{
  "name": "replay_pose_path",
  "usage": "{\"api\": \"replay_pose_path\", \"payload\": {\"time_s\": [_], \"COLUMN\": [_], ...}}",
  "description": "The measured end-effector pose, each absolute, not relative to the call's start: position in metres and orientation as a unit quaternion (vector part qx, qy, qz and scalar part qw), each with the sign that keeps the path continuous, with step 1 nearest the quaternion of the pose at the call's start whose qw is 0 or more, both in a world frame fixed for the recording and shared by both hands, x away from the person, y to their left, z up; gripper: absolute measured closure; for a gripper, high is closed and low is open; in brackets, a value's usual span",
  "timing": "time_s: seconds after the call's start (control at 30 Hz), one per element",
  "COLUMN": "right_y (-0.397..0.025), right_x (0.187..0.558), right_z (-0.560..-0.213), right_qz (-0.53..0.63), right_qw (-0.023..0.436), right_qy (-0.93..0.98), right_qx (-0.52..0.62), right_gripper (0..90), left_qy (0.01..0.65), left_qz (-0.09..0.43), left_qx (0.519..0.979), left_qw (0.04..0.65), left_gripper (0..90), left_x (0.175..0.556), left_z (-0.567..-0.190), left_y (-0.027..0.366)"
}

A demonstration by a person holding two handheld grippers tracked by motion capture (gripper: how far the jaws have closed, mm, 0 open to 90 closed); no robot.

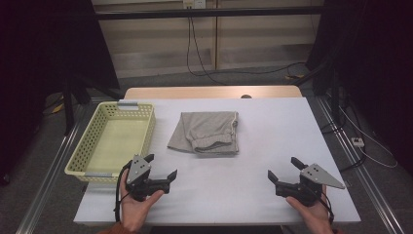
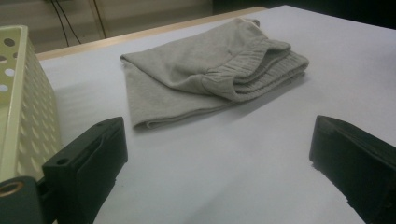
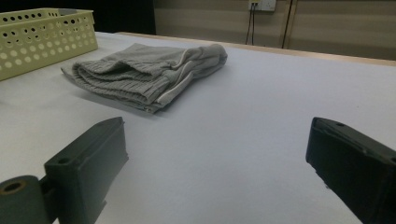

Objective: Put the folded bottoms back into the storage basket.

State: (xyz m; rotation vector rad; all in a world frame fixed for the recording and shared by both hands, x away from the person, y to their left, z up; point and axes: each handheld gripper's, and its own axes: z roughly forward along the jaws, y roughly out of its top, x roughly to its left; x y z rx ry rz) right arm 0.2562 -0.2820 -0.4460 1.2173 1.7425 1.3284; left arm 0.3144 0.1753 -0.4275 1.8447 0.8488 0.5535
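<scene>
While we hold both tongs low at the near edge of the tabletop [image 1: 263, 146], the folded grey garment [image 1: 207, 131] lies well beyond them, at about one o'clock from the left tongs [image 1: 159, 168] and eleven o'clock from the right tongs [image 1: 282, 169]. We see no readable writing on it. Our hands grip from below, palms up; both tongs are released, jaws spread wide over bare surface. A yellow basket [image 1: 83, 156] sits at nine o'clock from the garment.
</scene>
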Motion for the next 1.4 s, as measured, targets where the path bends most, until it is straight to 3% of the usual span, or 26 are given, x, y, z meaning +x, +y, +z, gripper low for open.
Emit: {"api": "replay_pose_path", "payload": {"time_s": [0.8,1.4], "right_y": [-0.278,-0.279], "right_x": [0.259,0.259], "right_z": [-0.448,-0.449], "right_qz": [0.503,0.504], "right_qw": [0.294,0.29], "right_qy": [0.668,0.667], "right_qx": [0.464,0.467], "right_gripper": [3.8,3.7], "left_qy": [0.347,0.335], "left_qz": [0.194,0.204], "left_qx": [0.777,0.784], "left_qw": [0.487,0.481], "left_gripper": [5.8,4.9], "left_x": [0.327,0.349], "left_z": [-0.425,-0.417], "left_y": [0.157,0.135]}}
